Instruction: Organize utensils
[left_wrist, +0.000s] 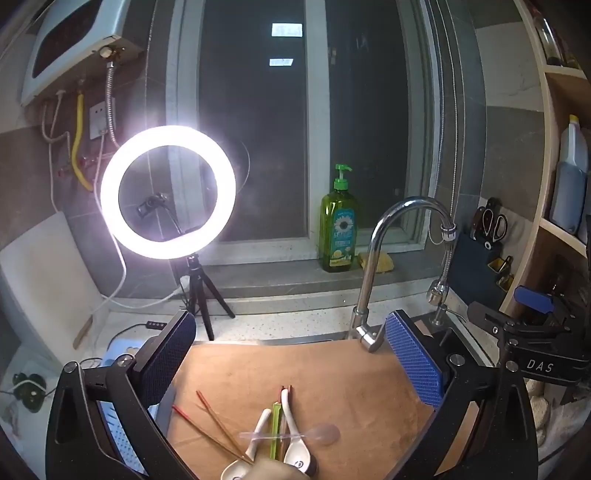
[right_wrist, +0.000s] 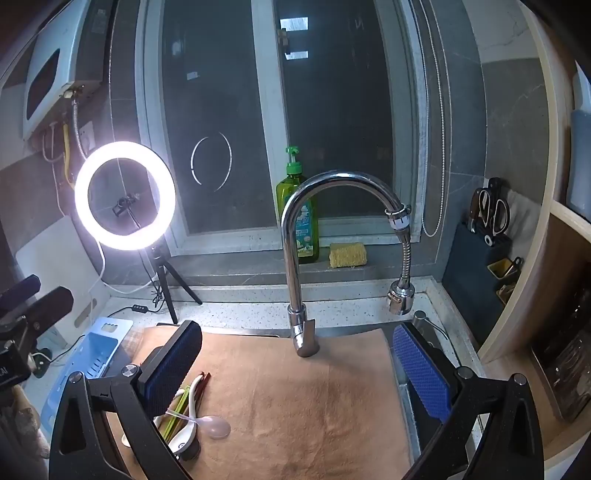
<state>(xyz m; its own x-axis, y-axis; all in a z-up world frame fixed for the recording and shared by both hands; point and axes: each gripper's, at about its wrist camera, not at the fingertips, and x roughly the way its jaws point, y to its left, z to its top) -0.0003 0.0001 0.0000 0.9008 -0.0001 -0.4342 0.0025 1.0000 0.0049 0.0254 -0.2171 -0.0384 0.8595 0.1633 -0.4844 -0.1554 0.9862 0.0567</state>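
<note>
Utensils, mixed lot, lying in a loose pile on a tan mat (left_wrist: 332, 373) on the desk, low between the left gripper's (left_wrist: 291, 358) jaws and just behind the left jaw of the right gripper (right_wrist: 297, 369).

- Two white spoons (left_wrist: 291, 424), ceramic, deep-bowled, handles pointing away from the jaws; one is carrying a dark mark on its bowl.
- One clear spoon (right_wrist: 216, 426), plastic, pale and translucent, lying crosswise over the white pair.
- One green stick (left_wrist: 275, 428), translucent, lying between the white spoons.
- Red chopsticks (left_wrist: 218, 424), thin, splaying diagonally toward the left jaw; further dark-red ones are lying under the spoons.

Left gripper: jaws standing wide apart, holding nothing, hovering over the pile.
Right gripper: jaws likewise spread wide, gripping nothing, bare mat lying between them.

A blue tray (right_wrist: 92, 350) is sitting outside the left jaw in both views. A tap (right_wrist: 295, 280) is rising beyond the mat.
</note>
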